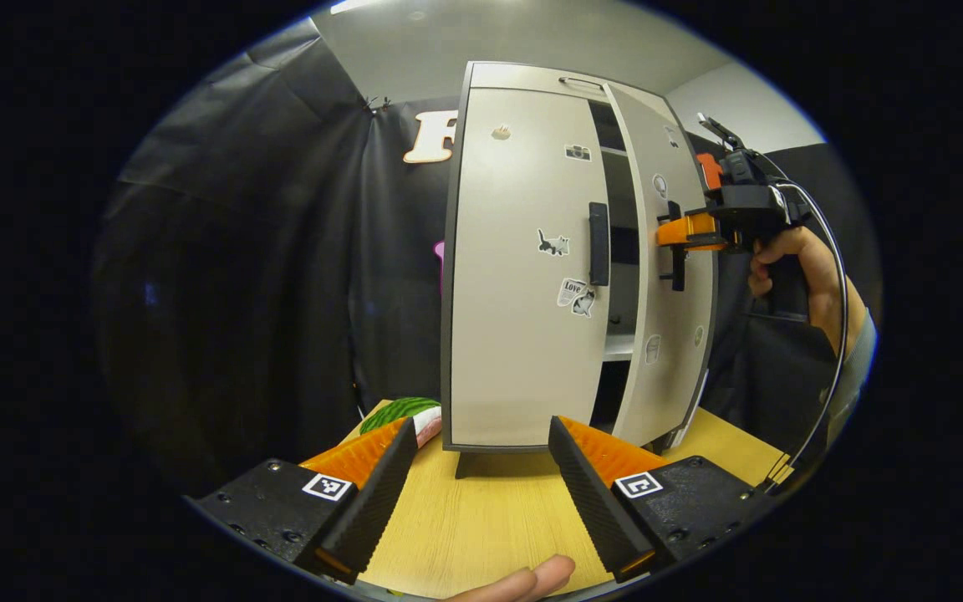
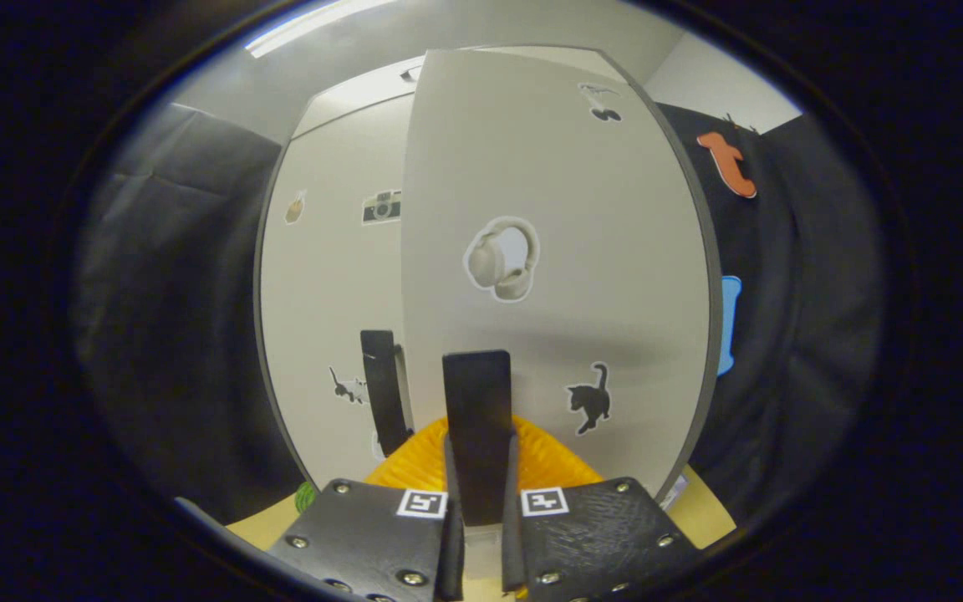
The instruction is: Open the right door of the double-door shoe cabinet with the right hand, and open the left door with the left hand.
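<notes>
- Left gripper (image 1: 477,477), bottom of the left gripper view: jaws spread, empty, short of the cabinet.
- Left door (image 1: 515,276), frame centre: closed; handle (image 1: 598,243) untouched.
- Right gripper (image 2: 476,535) clenched on right door handle (image 2: 476,435); right door (image 2: 557,276) partly swung out, not fully.

A recording booth: black cloth walls (image 1: 281,209) around a wooden table (image 1: 490,518) bearing a stickered shoe cabinet (image 1: 515,276).

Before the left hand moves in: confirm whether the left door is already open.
No: the pale grey left door sits flush and shut, its black bar handle untouched, while the left claw hangs open before it.
</notes>
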Demonstrator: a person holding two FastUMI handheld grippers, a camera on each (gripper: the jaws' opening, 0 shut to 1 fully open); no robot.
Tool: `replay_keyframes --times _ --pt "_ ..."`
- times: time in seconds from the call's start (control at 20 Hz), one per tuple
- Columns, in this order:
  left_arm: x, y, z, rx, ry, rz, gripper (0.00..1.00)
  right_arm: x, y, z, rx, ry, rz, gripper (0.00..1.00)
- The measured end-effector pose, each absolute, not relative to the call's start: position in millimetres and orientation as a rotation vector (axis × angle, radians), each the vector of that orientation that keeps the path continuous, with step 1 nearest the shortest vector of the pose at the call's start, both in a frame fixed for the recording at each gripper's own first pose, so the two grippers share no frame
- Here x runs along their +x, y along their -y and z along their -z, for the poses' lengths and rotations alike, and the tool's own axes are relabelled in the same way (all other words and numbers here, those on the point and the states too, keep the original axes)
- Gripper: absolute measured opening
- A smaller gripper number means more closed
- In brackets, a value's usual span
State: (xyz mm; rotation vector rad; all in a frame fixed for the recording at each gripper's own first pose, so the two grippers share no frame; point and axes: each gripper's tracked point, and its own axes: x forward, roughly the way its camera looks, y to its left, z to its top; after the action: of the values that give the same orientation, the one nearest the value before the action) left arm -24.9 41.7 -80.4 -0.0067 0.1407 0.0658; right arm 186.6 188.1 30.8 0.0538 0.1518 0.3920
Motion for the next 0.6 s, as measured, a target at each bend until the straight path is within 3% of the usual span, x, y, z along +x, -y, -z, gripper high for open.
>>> replay_keyframes --times 0.6 --pt "-33.0 -30.1 70.1 0.026 -0.120 -0.040 0.98 158.1 -156.8 -40.6 0.088 -0.126 -0.458 0.18"
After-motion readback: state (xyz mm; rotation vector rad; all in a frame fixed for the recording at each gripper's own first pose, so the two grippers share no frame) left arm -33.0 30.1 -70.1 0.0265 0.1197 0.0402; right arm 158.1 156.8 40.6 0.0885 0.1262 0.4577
